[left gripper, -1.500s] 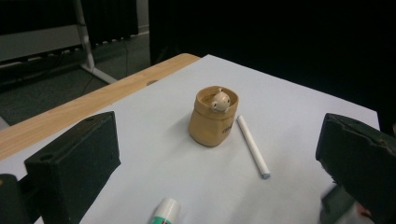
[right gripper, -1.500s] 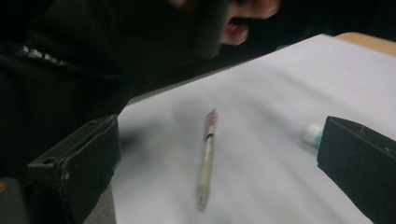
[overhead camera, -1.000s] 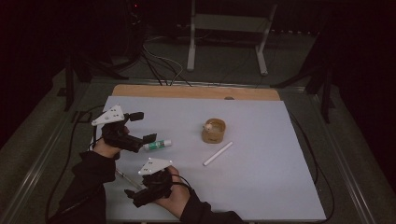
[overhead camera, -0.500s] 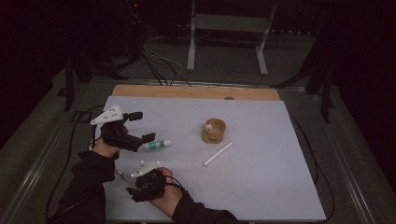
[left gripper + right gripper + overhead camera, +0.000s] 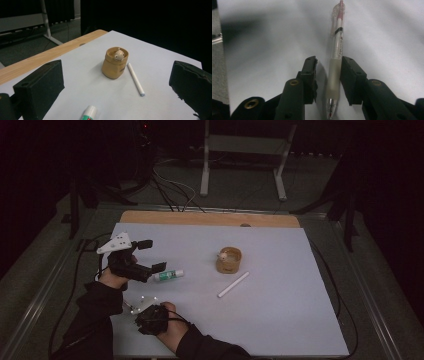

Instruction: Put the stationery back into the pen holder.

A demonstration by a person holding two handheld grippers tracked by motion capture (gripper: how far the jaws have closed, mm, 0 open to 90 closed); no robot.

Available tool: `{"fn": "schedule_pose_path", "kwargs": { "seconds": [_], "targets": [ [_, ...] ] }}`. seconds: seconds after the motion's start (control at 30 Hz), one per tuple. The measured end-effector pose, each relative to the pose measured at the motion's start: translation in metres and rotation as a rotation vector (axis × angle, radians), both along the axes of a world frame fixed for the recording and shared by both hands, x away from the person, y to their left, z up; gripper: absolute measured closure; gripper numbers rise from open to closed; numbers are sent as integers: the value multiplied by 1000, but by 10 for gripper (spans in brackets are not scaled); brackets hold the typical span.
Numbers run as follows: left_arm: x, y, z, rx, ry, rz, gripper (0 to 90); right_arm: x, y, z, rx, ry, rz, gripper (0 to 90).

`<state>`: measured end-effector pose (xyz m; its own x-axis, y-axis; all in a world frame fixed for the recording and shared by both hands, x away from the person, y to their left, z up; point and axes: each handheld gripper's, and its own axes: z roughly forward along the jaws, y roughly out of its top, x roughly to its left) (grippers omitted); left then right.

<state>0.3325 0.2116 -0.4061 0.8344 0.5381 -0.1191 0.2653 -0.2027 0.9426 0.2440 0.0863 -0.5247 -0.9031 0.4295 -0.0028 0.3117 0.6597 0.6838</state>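
Right gripper [image 5: 328,80] jaws nearly closed around pen [image 5: 336,57], apparently ungripped; left gripper [image 5: 117,85] wide open.

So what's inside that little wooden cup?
A small pale knob-like piece pokes up just above the rim of the wooden cup. The cup's wall hides its lower part and anything else at the bottom.

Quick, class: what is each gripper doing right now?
Left gripper: open, holding nothing.
Right gripper: jaws around the pen, not yet shut.
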Motion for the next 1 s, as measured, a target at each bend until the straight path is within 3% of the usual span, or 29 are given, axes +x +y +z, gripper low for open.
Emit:
{"fn": "schedule_pose_path", "kwargs": {
  "seconds": [0.2, 0.27, 0.47, 0.6, 1.0],
  "targets": [
    [0, 1, 0, -5, 0, 3, 1, 1, 2, 0, -23, -2, -10, 708],
    [0, 1, 0, -4, -1, 4, 1, 2, 2, 0, -28, 0, -15, 759],
    [1, 0, -1, 4, 3, 3, 1, 6, 2, 2, -35, 31, -22, 795],
    [1, 0, -2, 4, 0, 4, 1, 9, -4, 5, -2, 58, -18, 797],
    [0, 0, -1, 4, -2, 4, 1, 15, -31, 24, 10, 19, -28, 799]
  ]
}}
